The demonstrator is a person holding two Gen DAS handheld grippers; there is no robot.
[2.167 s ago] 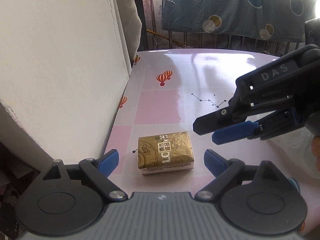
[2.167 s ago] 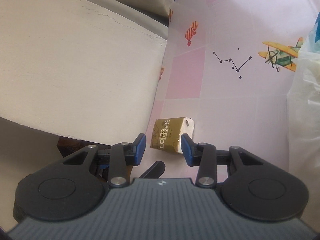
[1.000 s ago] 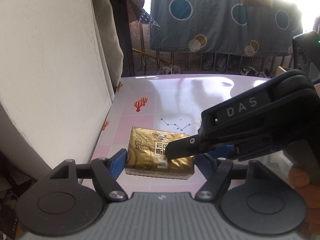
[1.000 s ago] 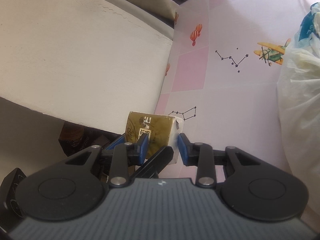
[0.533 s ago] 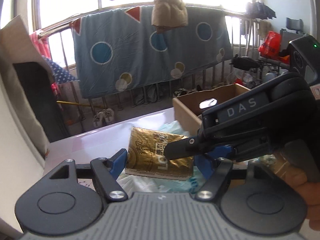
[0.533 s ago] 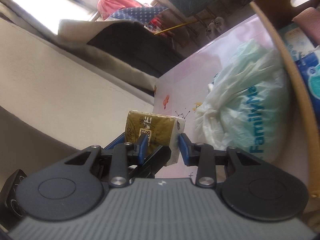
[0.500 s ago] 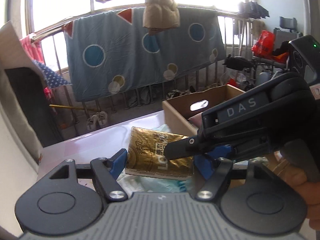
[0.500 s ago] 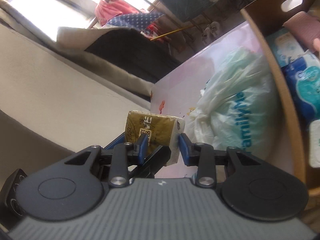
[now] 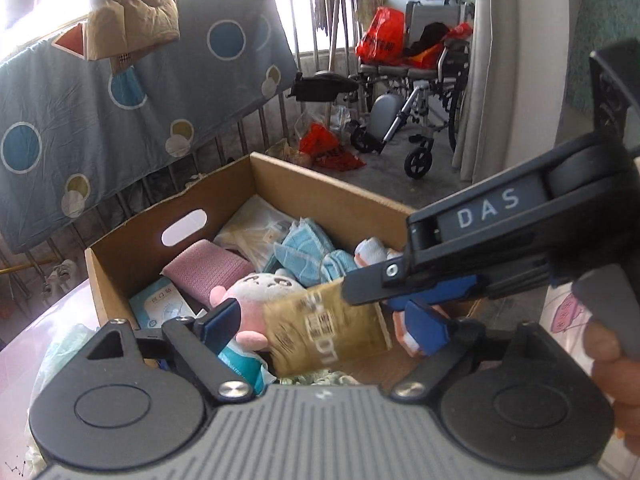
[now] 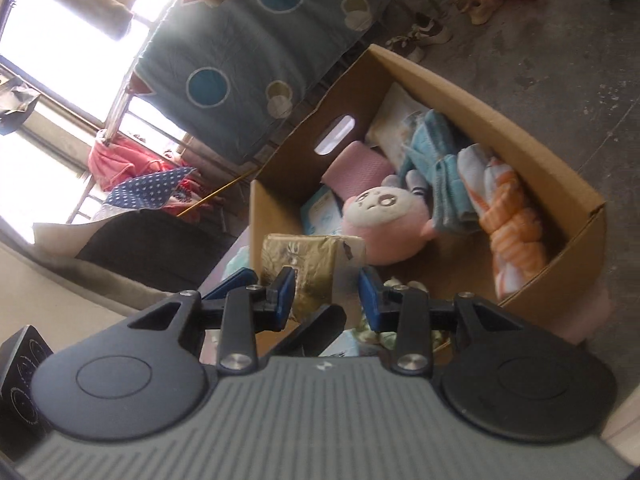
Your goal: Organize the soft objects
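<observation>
The gold pack (image 9: pixel 326 330) hangs over the near end of the box (image 9: pixel 328 186), not yet set down. The right tongs (image 10: pixel 326 288) pinch it: in the right wrist view both blue pads press on its sides, and the pack fills the gap between them. In the left wrist view the right tongs reach in from the right edge, with part of a hand (image 9: pixel 612 364) behind them.

The left tongs (image 9: pixel 326 322) are opening. Their pads stand to either side of the pack with a clear gap at the left pad, so they no longer press on it. This looks like a letting-go, so that one tool alone can lower the pack.

The box already holds soft things: a pink plush (image 10: pixel 384 218) in the middle, a pink cloth (image 9: pixel 206 266) toward the handle hole, blue cloths (image 10: pixel 440 160) behind the plush, an orange-and-white towel (image 10: pixel 510 228) at the far end, and wrapped packs along the near wall. A bare patch of cardboard floor shows in front of the plush, just under the held pack, which is likely why it is carried here.

The box sits on the pink surface (image 9: pixel 48 320), beside a pale plastic bag (image 9: pixel 60 352). The step in hand appears to be the drop into the box; the pack is blurred in both views.
</observation>
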